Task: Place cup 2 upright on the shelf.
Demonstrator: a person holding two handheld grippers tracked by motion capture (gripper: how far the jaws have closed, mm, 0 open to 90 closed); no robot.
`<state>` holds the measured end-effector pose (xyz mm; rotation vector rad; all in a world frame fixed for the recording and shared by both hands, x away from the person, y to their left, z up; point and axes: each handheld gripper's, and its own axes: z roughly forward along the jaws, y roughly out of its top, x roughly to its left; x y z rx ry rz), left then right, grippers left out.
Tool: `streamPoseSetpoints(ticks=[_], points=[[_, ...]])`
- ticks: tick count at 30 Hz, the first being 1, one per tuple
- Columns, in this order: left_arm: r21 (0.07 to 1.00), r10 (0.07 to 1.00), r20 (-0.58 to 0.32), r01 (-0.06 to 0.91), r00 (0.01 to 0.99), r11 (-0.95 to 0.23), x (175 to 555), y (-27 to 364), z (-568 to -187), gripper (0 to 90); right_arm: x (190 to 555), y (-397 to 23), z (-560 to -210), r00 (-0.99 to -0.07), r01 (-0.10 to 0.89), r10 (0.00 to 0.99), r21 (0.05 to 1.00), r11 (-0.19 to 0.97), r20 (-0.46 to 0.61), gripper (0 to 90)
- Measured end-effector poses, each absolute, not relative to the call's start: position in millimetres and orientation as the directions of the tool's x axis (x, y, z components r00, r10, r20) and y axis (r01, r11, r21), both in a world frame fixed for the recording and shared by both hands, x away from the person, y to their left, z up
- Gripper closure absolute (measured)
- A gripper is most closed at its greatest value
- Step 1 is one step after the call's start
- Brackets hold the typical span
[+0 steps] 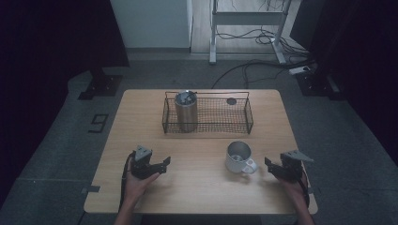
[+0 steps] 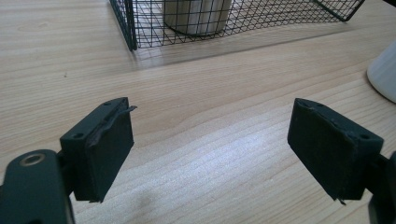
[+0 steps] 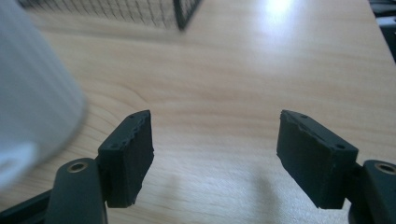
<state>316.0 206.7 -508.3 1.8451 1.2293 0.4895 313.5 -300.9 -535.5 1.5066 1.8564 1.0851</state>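
A white mug [image 1: 239,158] stands upright on the wooden table [image 1: 197,187], right of centre, its handle toward my right gripper [image 1: 271,165]. That gripper is open, just right of the mug and not touching it; the mug [image 3: 32,107] looms blurred at the left in the right gripper view. My left gripper [image 1: 164,165] rests open at the front left with nothing between its jaws. A black wire basket [image 1: 208,114] sits at the table's back and holds a steel tumbler [image 1: 186,110] at its left end. In the left gripper view the basket [image 2: 140,23] lies ahead and the mug's [image 2: 385,74] edge shows at right.
A small dark disc [image 1: 231,101] lies in the basket's back right corner. Beyond the table are a stand's metal legs [image 1: 213,33], floor cables [image 1: 244,70] and dark curtains. Bare wood lies between the two grippers and in front of the basket.
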Motion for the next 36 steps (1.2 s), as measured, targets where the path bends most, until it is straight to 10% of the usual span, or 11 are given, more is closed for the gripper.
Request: streamPoseSetpoints(ticks=[36], points=[[0.813, 0.883, -0.169, 0.569, 0.437, -0.125, 308.9, 215.9, -504.6, 14.6, 301.1, -201.9, -453.2, -0.499, 0.406, 0.865, 0.896, 0.18, 0.052, 14.9]])
